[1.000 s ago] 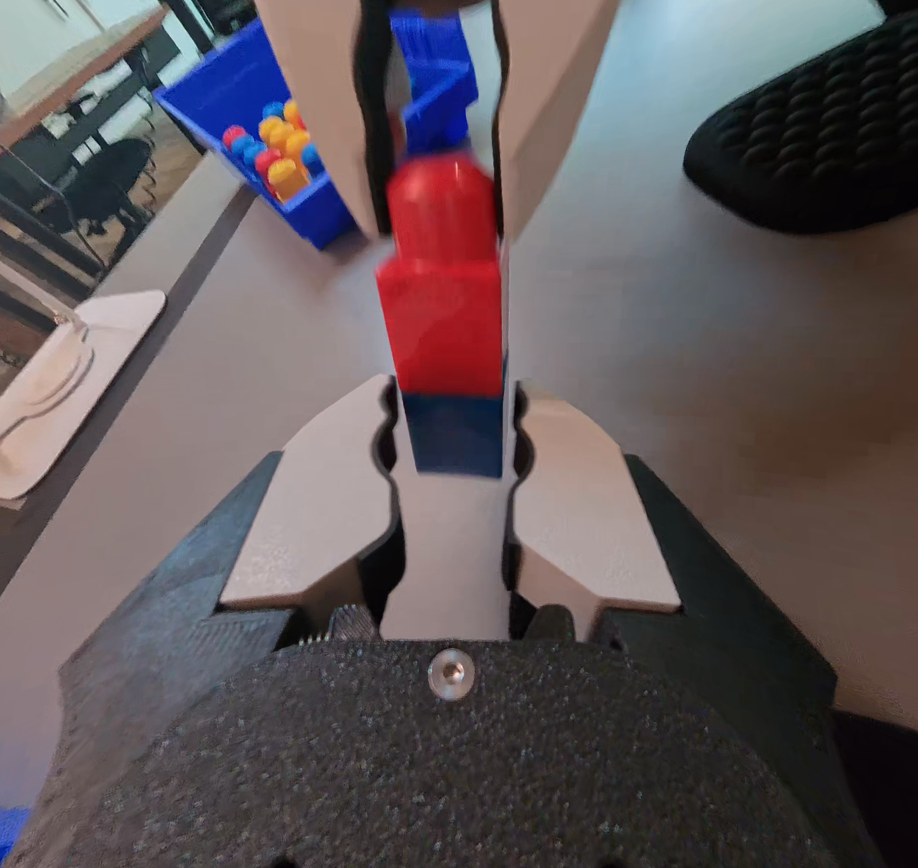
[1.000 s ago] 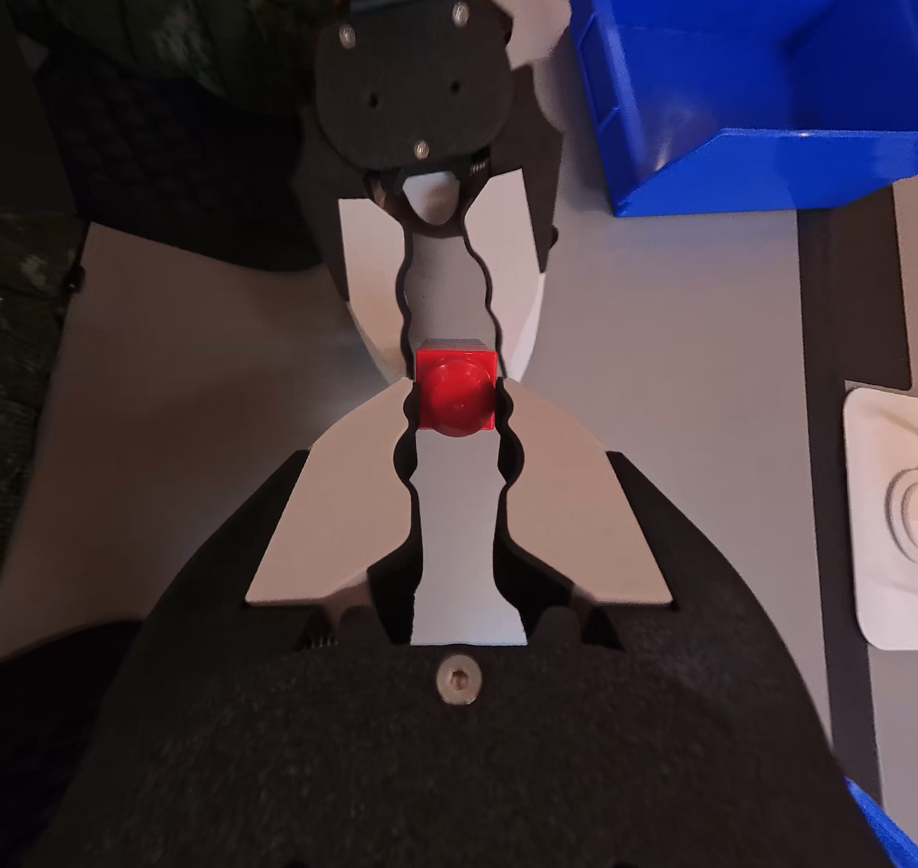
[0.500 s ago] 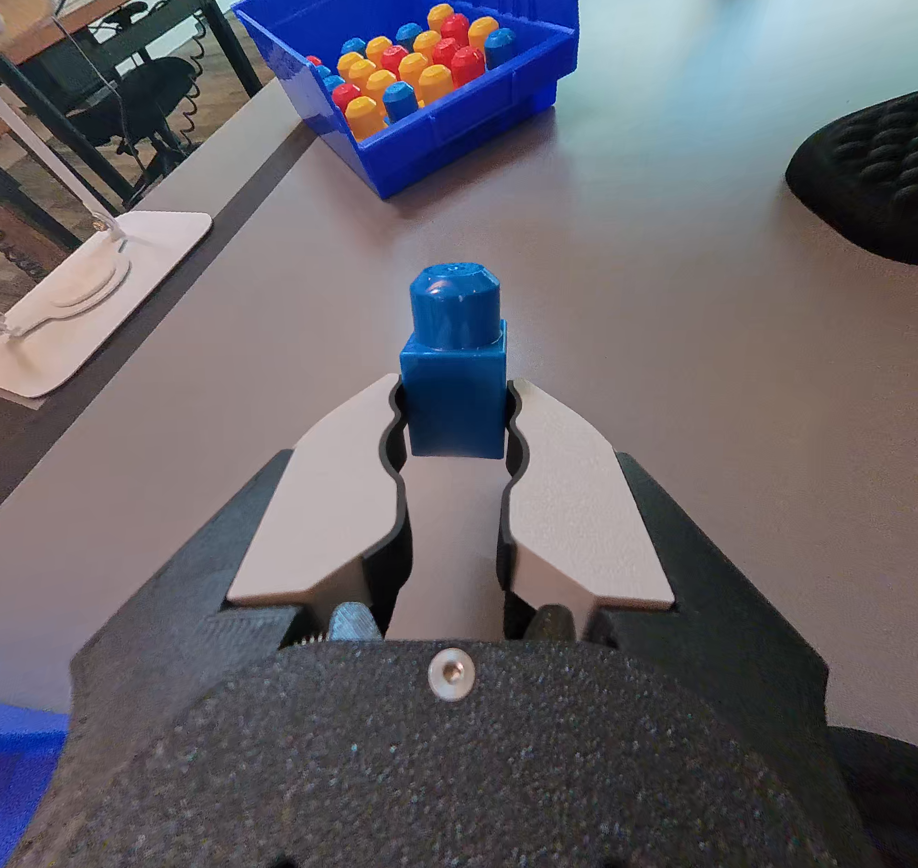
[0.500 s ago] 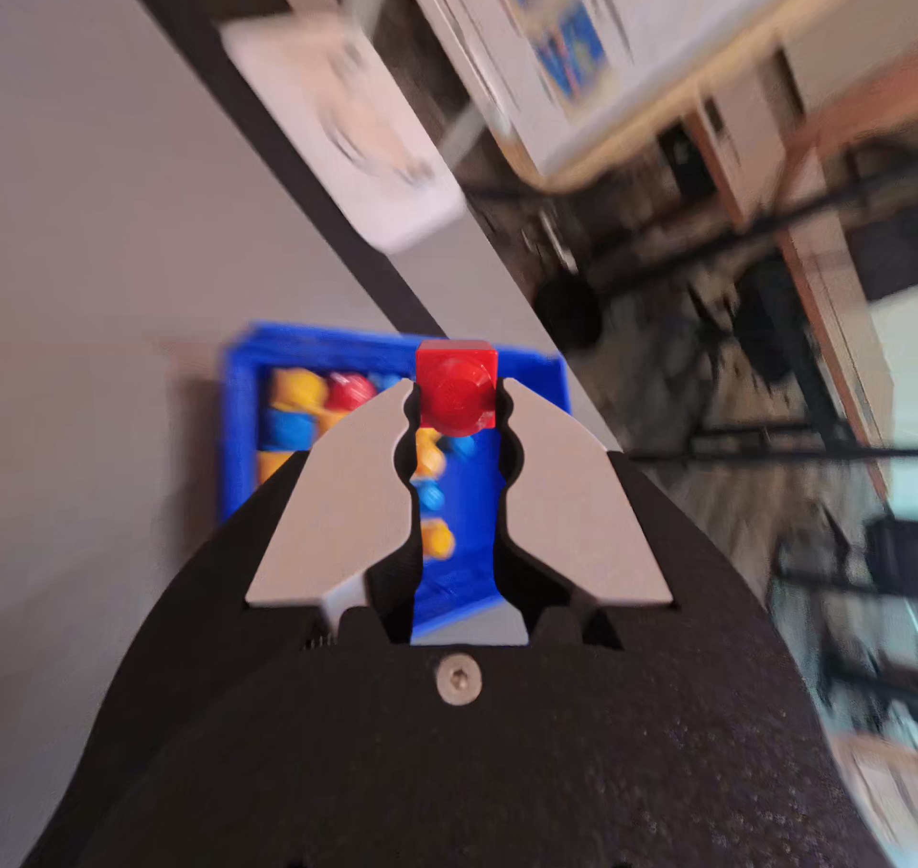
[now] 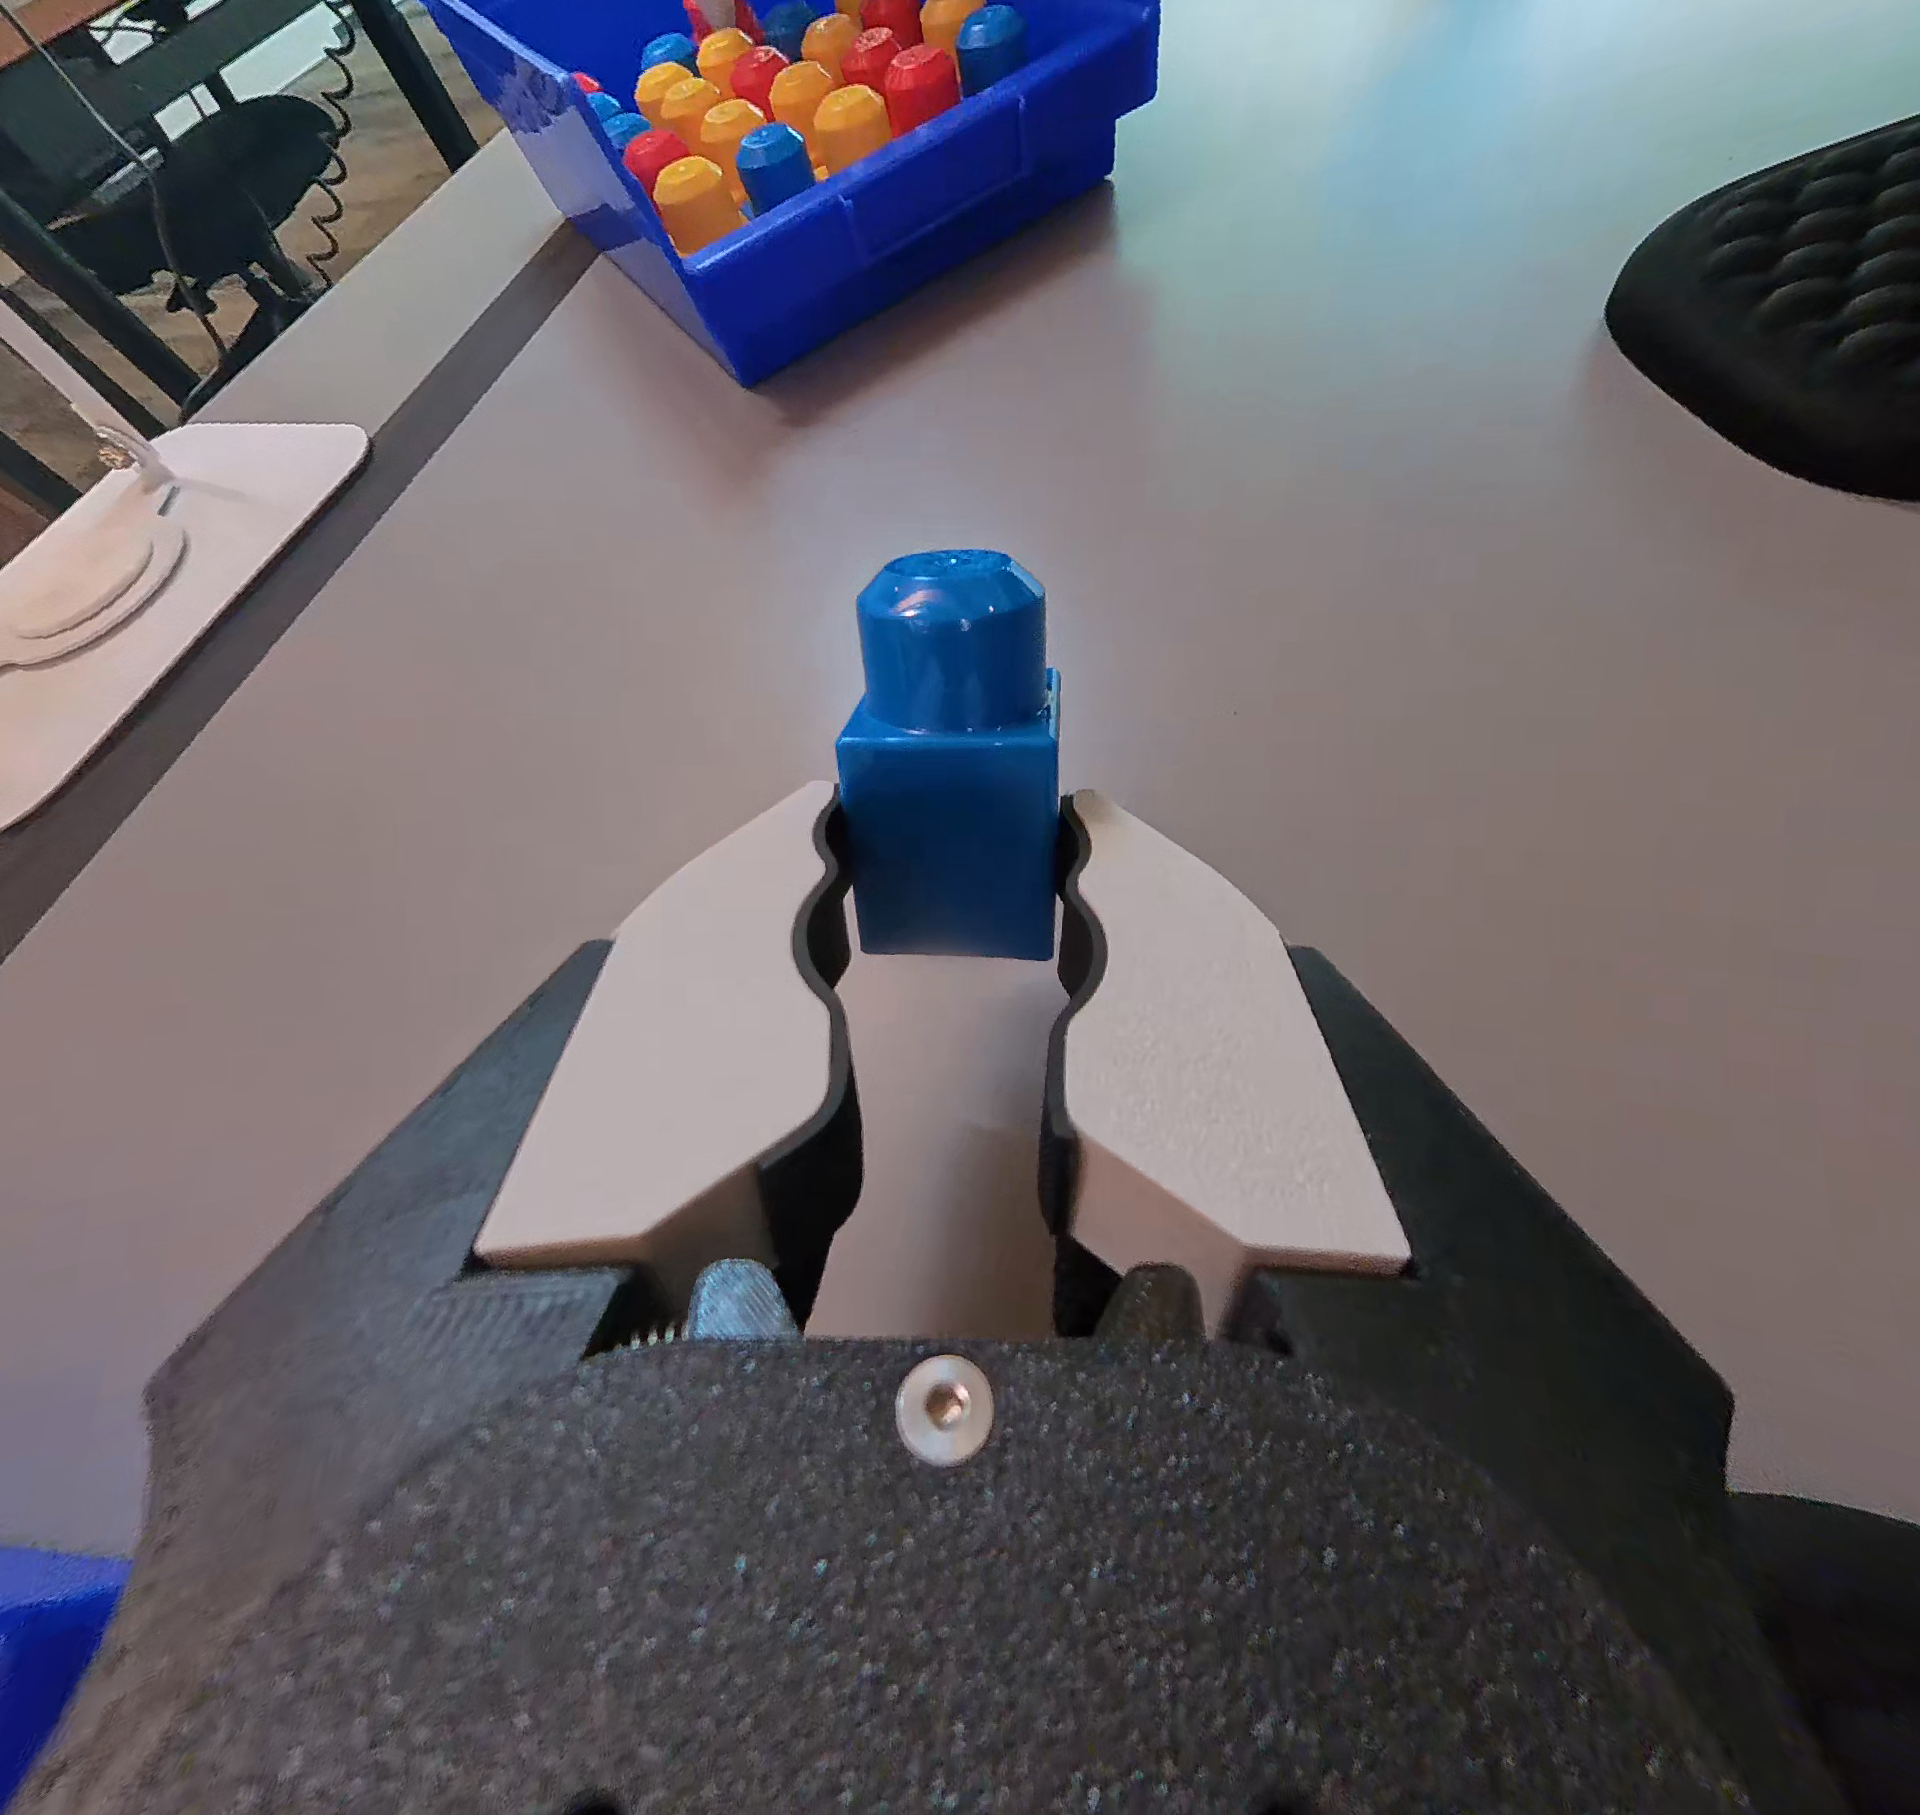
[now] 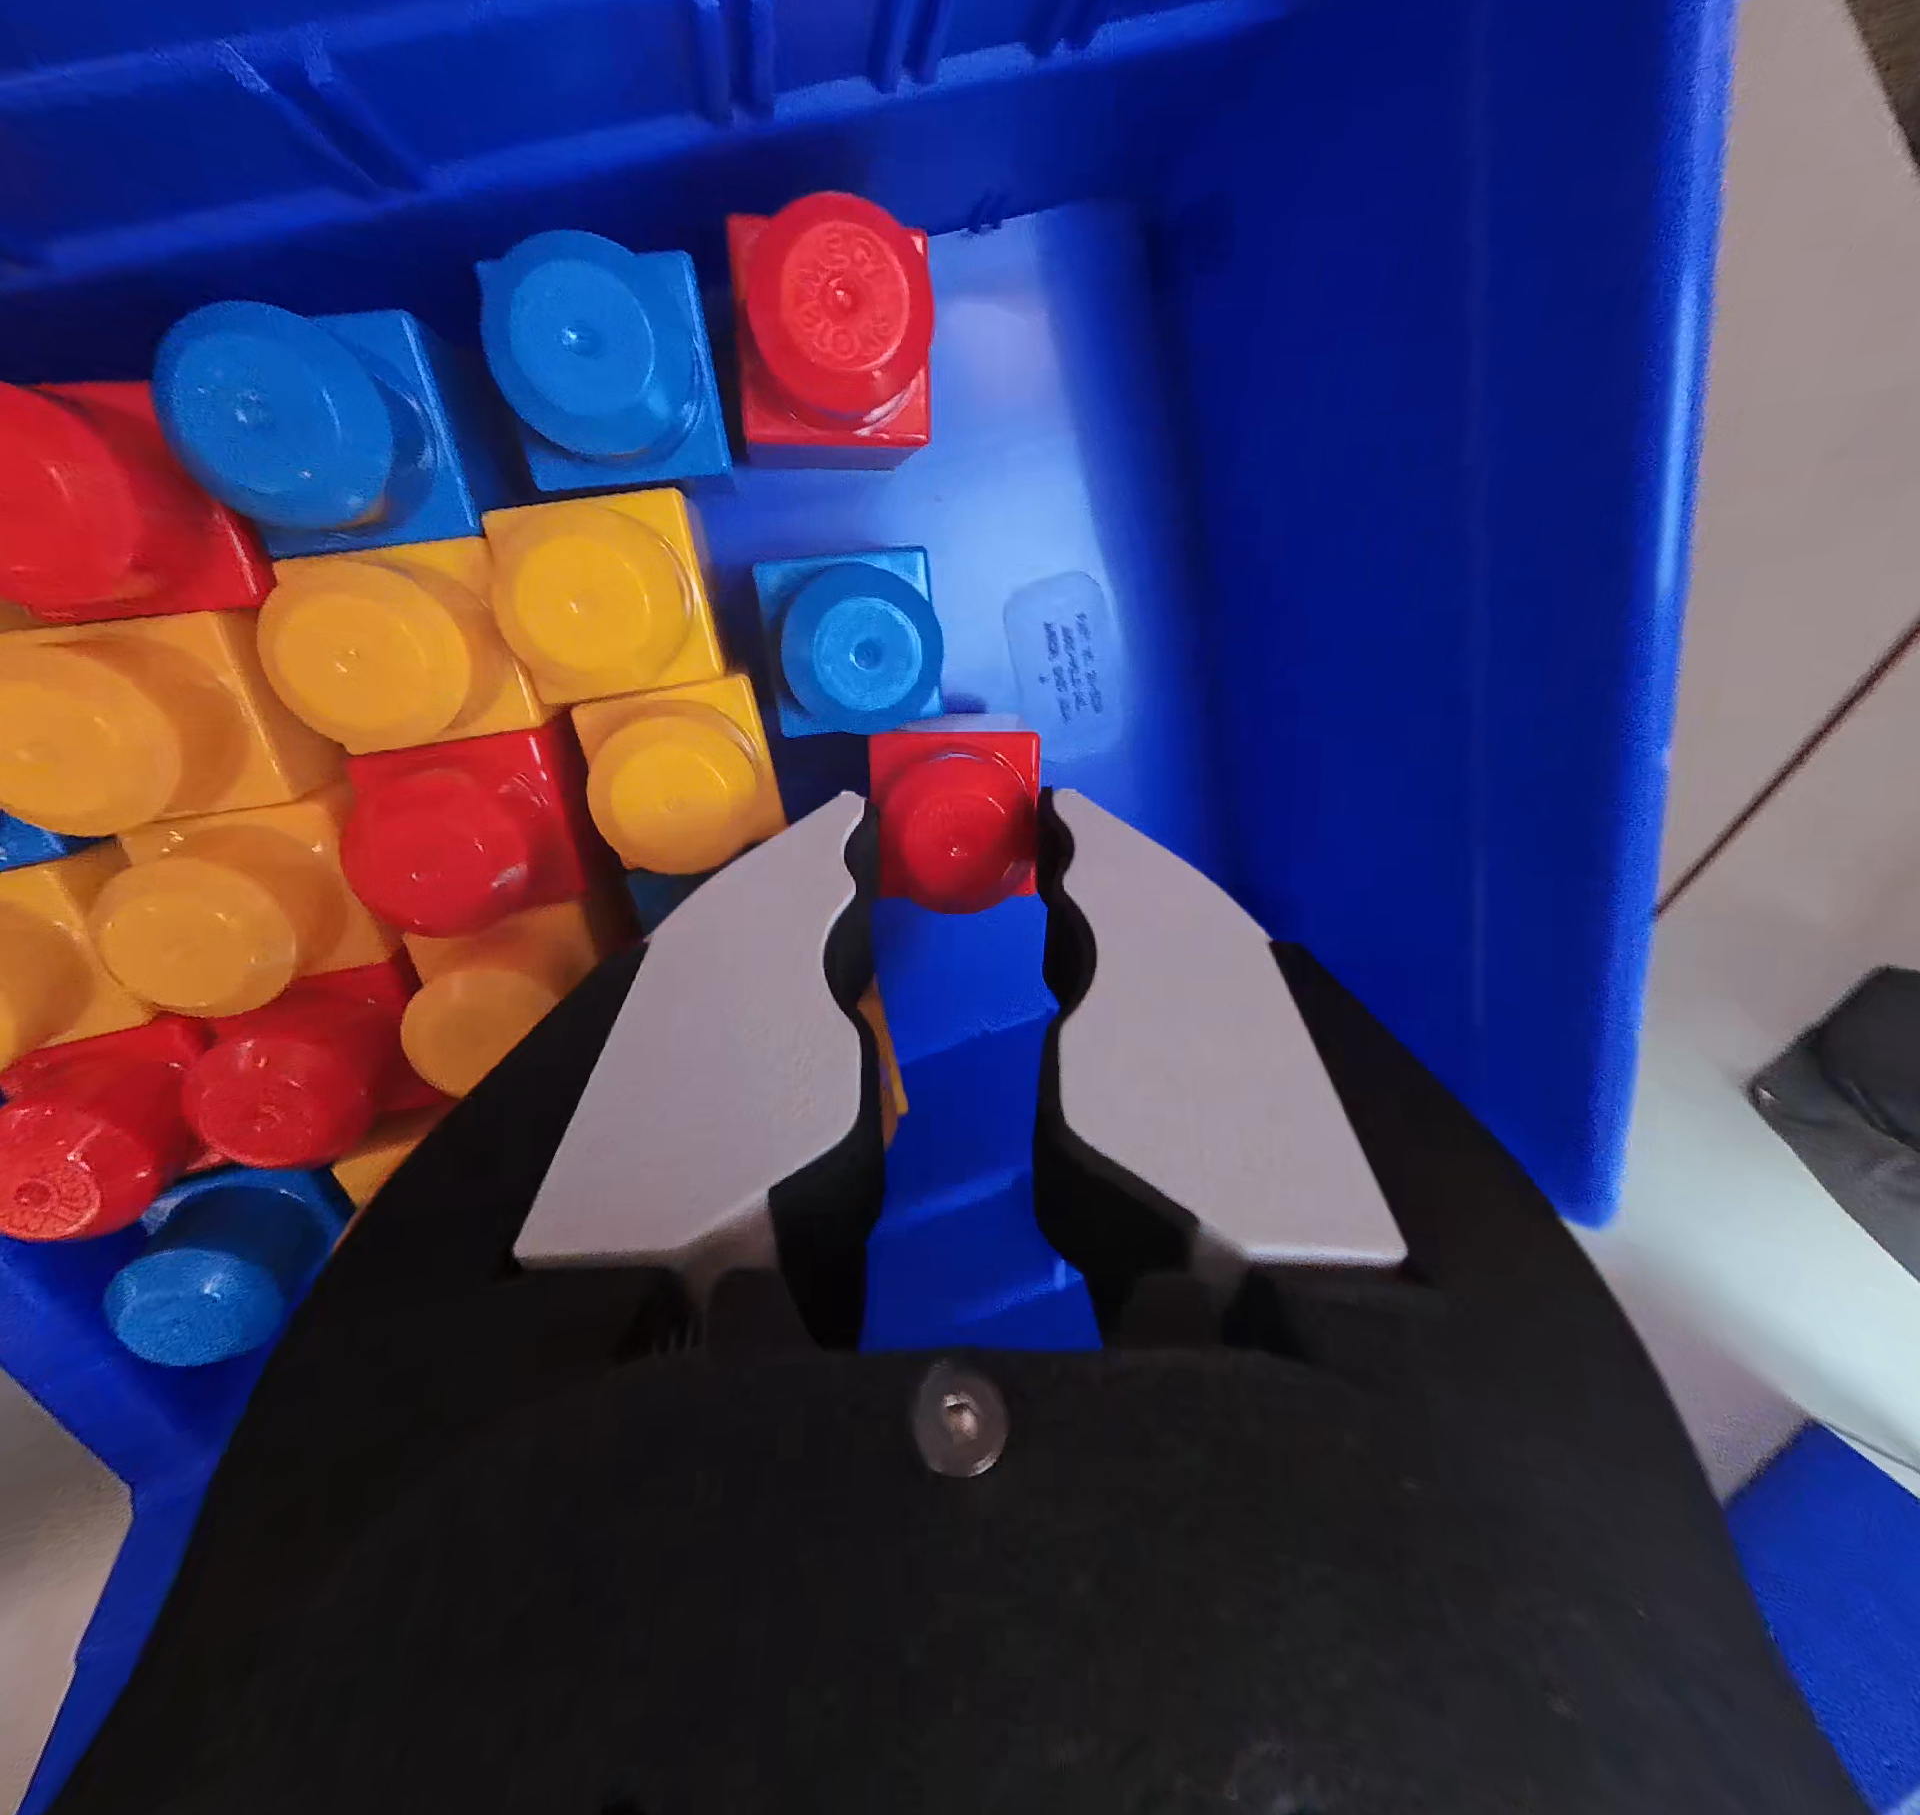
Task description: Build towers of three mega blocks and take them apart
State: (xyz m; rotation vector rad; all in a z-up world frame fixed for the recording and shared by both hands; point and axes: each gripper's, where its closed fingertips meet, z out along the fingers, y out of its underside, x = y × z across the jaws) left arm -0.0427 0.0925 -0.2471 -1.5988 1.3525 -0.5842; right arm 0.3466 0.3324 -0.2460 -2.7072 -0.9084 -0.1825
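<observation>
1. the left tongs (image 5: 951, 809) are clamped on a blue block (image 5: 948, 778), which stands upright on the grey surface (image 5: 1299, 622), stud up, gripped low on its body.
2. 1 second ago a red block sat on top of this blue one; now the blue block stands alone, as it did half a second ago.
3. the right tongs (image 6: 954, 801) are clamped on a red block (image 6: 954, 815), stud toward the camera, held over the open right side of the blue bin (image 6: 1455, 518).
4. half a second ago the right view was a blur with the bin farther off; now the bin fills it.
5. in the bin, red, yellow and blue blocks crowd the left side; a loose blue block (image 6: 850, 641) lies just beyond the held red one.
6. in the left view the bin (image 5: 935, 196) sits well beyond the blue block, with a tong tip reaching in from above; a black textured pad (image 5: 1787, 311) lies at right.
</observation>
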